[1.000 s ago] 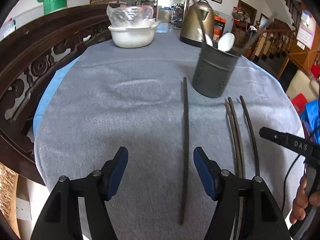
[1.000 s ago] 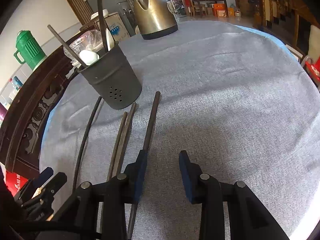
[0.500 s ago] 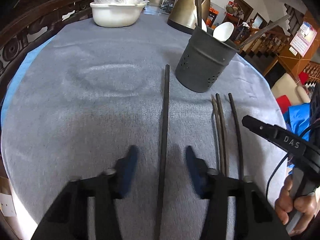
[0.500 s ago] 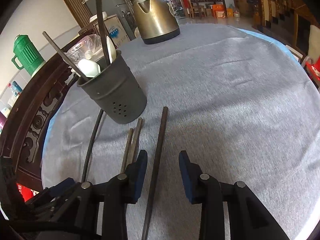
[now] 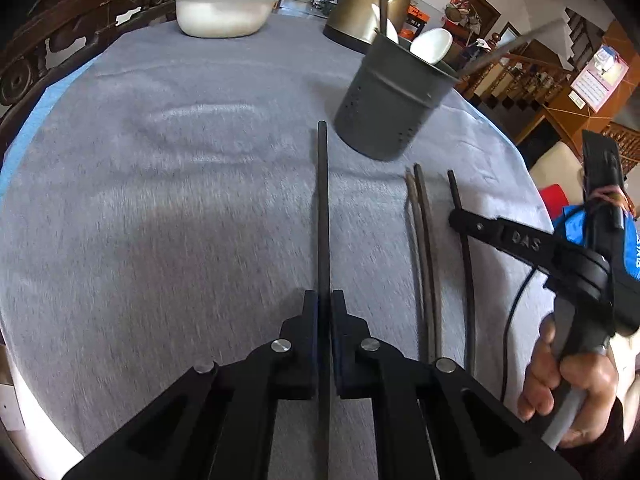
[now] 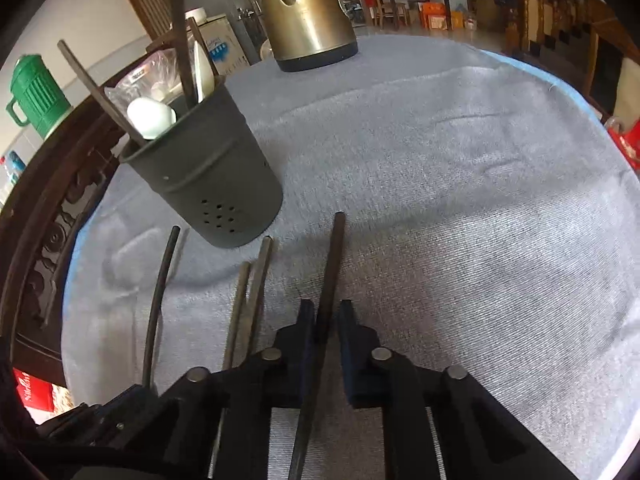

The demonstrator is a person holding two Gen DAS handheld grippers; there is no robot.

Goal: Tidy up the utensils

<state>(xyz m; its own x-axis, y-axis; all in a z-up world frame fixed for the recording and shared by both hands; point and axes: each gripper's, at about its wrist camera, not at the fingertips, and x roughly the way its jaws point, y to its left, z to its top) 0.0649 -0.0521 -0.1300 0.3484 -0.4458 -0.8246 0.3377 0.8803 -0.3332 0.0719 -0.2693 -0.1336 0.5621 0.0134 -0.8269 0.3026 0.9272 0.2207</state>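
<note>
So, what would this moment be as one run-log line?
left claw: shut on chopstick | right claw: astride thick chopstick, grip unclear | utensil holder: standing beyond

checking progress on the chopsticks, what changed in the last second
Both claws moved forward and closed. The left claw now clamps the leftmost chopstick; the right claw has closed onto the rightmost chopstick. Both still lie on the cloth. The middle pair, utensil holder and kettle stayed put.
</note>
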